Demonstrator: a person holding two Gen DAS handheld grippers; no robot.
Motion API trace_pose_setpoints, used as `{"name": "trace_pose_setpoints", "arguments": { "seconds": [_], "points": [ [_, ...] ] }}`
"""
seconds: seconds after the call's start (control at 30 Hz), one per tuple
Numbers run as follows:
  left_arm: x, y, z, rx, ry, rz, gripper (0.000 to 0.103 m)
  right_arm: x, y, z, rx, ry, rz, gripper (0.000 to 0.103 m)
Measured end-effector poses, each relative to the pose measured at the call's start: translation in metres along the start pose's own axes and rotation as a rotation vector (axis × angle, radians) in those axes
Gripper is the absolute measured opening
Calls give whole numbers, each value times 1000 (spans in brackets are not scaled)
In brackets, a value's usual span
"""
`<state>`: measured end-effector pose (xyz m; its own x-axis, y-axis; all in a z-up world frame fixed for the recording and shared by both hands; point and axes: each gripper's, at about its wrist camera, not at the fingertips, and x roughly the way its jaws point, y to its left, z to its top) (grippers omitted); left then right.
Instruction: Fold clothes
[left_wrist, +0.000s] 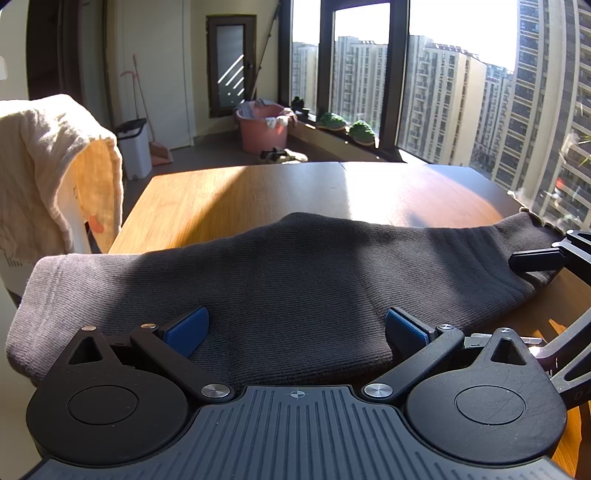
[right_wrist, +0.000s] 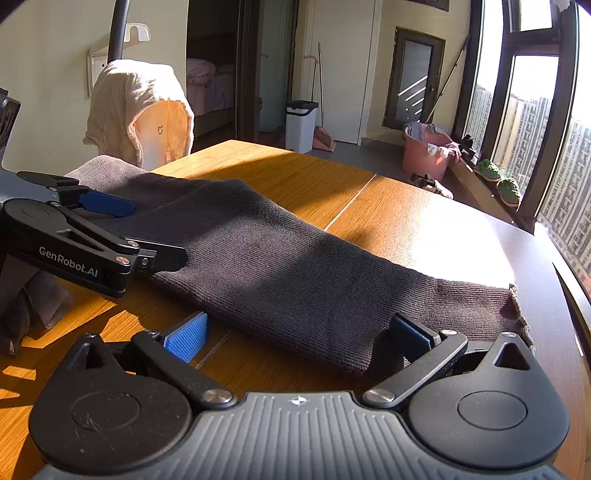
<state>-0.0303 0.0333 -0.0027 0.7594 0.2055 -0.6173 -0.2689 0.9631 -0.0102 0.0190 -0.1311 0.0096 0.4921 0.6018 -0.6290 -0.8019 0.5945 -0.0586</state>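
A dark grey ribbed knit garment (left_wrist: 295, 280) lies stretched flat across the wooden table (left_wrist: 207, 199), folded into a long band. My left gripper (left_wrist: 297, 328) is open, its blue pads straddling the near edge of the garment. My right gripper (right_wrist: 299, 336) is open too, with the garment's near edge (right_wrist: 295, 288) between its pads. The left gripper also shows in the right wrist view (right_wrist: 155, 236), resting at the garment's left part. The right gripper's finger (left_wrist: 535, 258) shows at the garment's right end in the left wrist view.
A chair draped with a cream cloth (left_wrist: 55, 166) stands at the table's left. A pink basin (left_wrist: 264, 127) and white bin (left_wrist: 135, 147) sit on the floor beyond. Windows (left_wrist: 443, 92) line the right side. A dark cloth (right_wrist: 22, 317) hangs off the table's near left.
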Motion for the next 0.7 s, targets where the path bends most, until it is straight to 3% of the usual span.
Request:
{"name": "trace_pose_setpoints", "arguments": {
  "seconds": [0.7],
  "points": [
    [1, 1, 3, -6, -2, -8, 103, 0, 0, 0, 0, 0, 0, 103]
  ]
}}
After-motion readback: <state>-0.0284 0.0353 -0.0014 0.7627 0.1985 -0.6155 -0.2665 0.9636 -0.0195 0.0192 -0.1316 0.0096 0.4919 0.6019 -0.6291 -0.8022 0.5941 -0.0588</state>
